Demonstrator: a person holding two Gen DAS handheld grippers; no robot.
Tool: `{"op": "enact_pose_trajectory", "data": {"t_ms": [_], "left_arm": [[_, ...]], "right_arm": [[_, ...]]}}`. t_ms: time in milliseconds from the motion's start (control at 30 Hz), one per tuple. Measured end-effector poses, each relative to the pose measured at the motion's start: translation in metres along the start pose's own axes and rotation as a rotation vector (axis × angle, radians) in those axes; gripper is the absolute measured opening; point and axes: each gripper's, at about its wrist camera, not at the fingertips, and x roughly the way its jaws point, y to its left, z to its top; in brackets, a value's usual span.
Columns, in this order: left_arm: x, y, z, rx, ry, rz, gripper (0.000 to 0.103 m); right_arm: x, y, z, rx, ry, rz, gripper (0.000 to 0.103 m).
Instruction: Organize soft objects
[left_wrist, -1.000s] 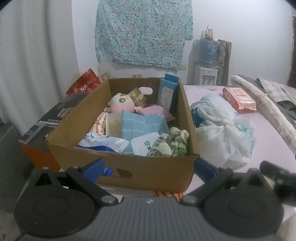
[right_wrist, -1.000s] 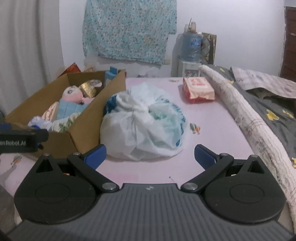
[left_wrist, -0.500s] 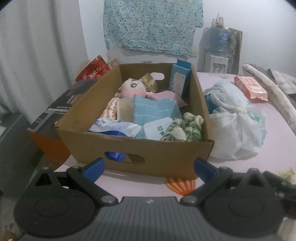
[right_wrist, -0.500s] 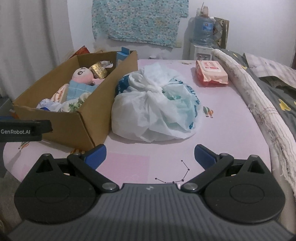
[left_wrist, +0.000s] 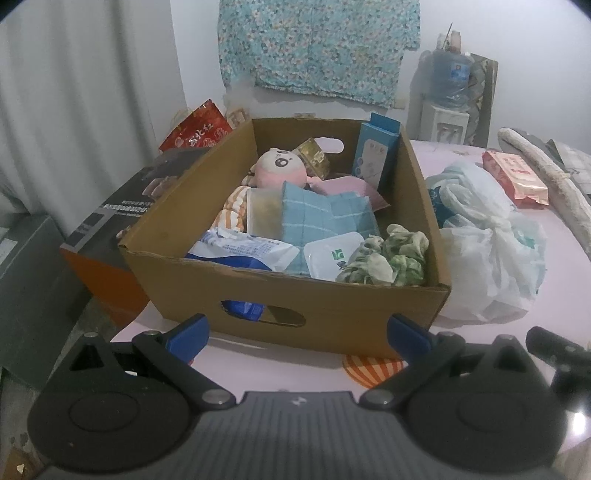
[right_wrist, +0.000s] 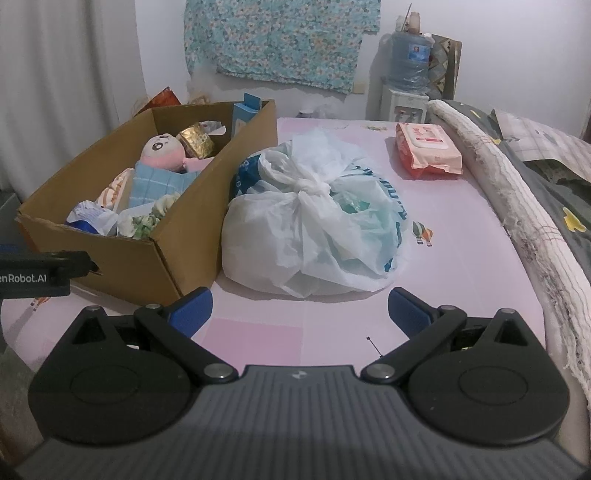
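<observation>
The left tool (left_wrist: 297, 332) is hovering with its jaws spread wide and nothing between them, facing the near wall of the cardboard box (left_wrist: 332, 314). The right tool (right_wrist: 299, 312) is hanging equally wide and empty over the pink bed sheet (right_wrist: 461, 277), aimed at the knotted white plastic bag (right_wrist: 314, 229), which is sitting against the box's right wall.

The soft things are lying mostly inside the box: a pink plush doll (left_wrist: 282, 168) toward the back, a blue checked cloth (left_wrist: 321, 218) in the middle, a green crumpled cloth (left_wrist: 388, 258) at the near right corner. A pink wipes pack (right_wrist: 428, 149) is lying well apart, near the rolled quilt (right_wrist: 517, 206).

Risks, as I am judging them: the box is sitting at the sheet's edge beside an orange-and-black carton (left_wrist: 110, 229), so a push from the left tool could be sliding it off. The thin bag is likely tearing or slipping if pinched by loose film rather than the knot. Cloths are probably dragging neighbouring packets out when lifted
</observation>
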Motion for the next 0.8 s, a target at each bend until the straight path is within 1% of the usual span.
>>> {"op": "enact_pose_trajectory", "data": {"t_ms": [333, 800], "left_arm": [[0.0023, -0.0006, -0.0003, 0.004, 0.006, -0.001, 0.103], [0.0081, -0.0022, -0.0043, 0.015, 0.038, -0.019, 0.103]], "right_arm": [[0.0068, 0.0037, 0.0046, -0.008, 0.016, 0.008, 0.102], [0.0089, 0.008, 0.0067, -0.025, 0.028, 0.006, 0.102]]}}
